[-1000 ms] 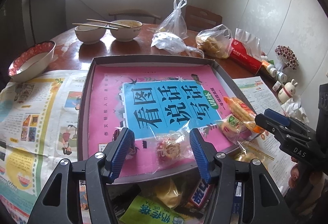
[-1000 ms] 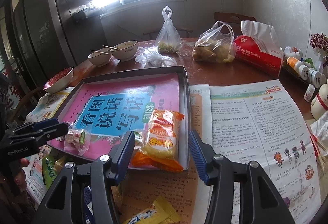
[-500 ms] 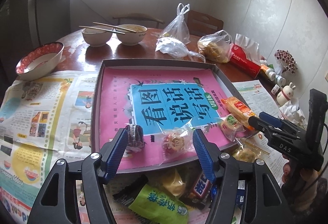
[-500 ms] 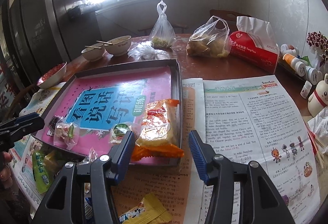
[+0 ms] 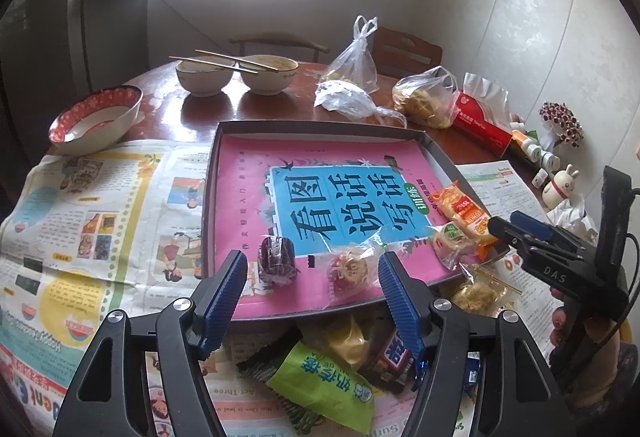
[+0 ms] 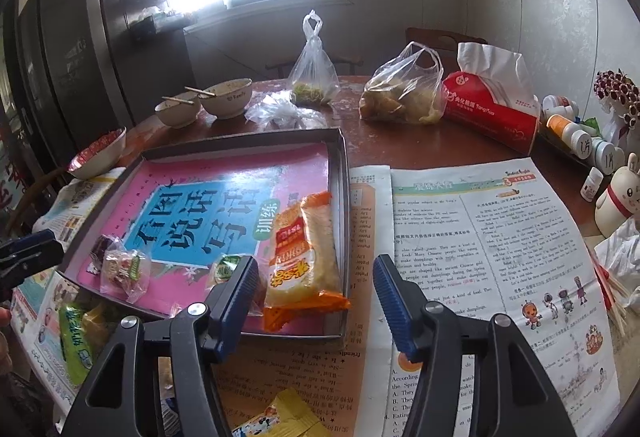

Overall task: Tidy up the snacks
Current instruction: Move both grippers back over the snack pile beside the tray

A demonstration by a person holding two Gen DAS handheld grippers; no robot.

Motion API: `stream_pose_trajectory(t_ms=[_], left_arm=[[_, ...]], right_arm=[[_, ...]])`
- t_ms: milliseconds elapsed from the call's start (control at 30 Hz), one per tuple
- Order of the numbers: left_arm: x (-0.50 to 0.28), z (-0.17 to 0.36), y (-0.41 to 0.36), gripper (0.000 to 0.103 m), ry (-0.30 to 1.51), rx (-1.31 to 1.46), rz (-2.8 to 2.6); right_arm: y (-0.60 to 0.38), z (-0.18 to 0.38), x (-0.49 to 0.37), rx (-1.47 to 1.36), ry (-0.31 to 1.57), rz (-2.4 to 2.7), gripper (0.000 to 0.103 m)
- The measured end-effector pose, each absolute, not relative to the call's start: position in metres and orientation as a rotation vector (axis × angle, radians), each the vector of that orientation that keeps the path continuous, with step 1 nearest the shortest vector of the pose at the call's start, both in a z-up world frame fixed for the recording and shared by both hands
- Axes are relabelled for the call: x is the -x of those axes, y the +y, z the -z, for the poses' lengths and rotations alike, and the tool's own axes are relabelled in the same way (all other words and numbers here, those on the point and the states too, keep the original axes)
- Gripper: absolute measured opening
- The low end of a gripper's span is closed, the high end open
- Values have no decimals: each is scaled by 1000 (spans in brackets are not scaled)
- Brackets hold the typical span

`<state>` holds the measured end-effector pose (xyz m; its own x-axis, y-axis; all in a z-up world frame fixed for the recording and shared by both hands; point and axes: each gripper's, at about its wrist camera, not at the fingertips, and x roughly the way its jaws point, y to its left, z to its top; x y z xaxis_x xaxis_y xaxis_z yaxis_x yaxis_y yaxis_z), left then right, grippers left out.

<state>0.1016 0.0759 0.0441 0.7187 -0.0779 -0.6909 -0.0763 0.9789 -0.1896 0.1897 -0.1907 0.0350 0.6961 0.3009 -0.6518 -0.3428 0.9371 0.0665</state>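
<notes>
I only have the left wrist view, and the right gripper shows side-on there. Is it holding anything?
Observer: No. The right gripper has its jaws opening, and the pads press on nothing. The long orange snack packet lies in the shallow grey tray, along its right wall, just ahead of them.
Operator: Is anything left outside the tray on that side?
Observer: Yes. A yellow wrapper with blue print lies on the newspaper, on the near side of the tray's front edge.
</notes>
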Motion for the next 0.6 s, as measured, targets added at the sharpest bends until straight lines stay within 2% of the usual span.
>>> stream_pose_trajectory(t_ms=[300,600], left_arm=[[-91,-49,77,70,761,201,-11],[-78,-51,85,70,764,207,-29]], right_arm=[[-191,-49,-176,49,690,-386,66],[-192,-60,-163,45,672,-406,68]])
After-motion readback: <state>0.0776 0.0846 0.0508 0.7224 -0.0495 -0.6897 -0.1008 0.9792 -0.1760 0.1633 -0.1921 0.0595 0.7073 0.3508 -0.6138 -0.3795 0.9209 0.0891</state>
